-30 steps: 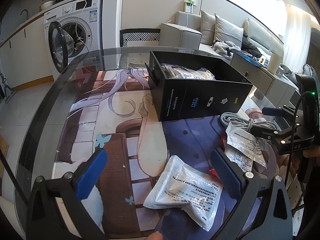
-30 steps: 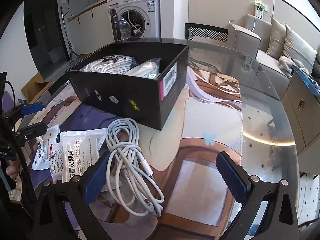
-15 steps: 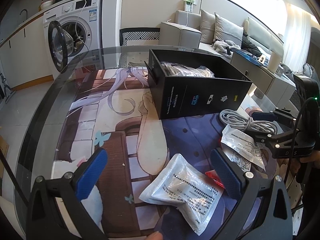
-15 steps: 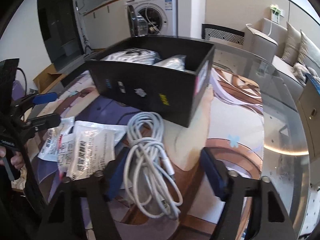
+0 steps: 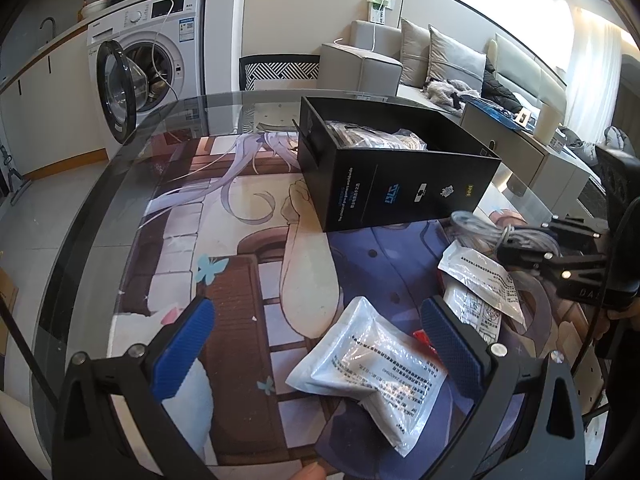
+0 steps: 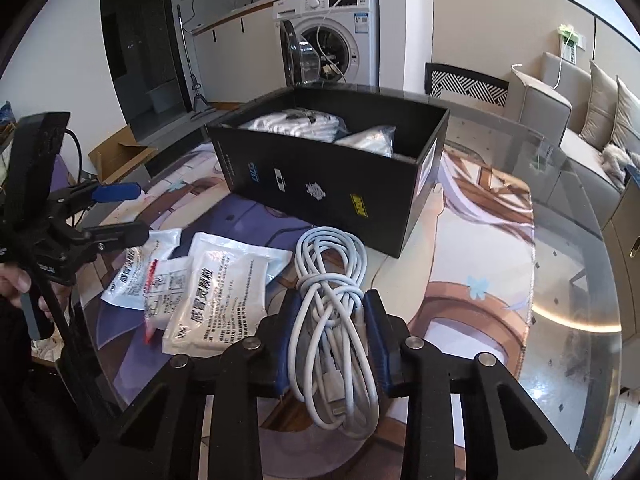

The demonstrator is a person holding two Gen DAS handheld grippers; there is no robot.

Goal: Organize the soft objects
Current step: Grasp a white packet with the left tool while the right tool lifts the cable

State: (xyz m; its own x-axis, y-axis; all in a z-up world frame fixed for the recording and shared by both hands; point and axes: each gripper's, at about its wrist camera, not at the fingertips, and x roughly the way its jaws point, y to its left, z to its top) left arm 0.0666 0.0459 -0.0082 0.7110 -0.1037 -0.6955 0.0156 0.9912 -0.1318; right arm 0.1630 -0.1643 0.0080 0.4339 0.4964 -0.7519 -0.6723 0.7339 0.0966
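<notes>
A coiled white cable (image 6: 334,316) lies on the printed mat, and my right gripper (image 6: 331,312) is shut on its middle; it also shows in the left wrist view (image 5: 496,236). A black box (image 6: 320,176) behind it holds bagged white soft items (image 6: 304,126). My left gripper (image 5: 316,332) is open above the mat, with a white pouch (image 5: 372,368) between its fingers, not touched. More white sachets (image 6: 216,292) lie left of the cable.
The round glass table (image 5: 100,208) ends close on the left. A small red packet (image 5: 426,340) lies by the pouch. A washing machine (image 5: 148,64), a chair (image 5: 280,74) and a sofa stand beyond the table.
My right gripper moved forward over the cable and closed its fingers on the coil. My left gripper stayed open and hardly moved.
</notes>
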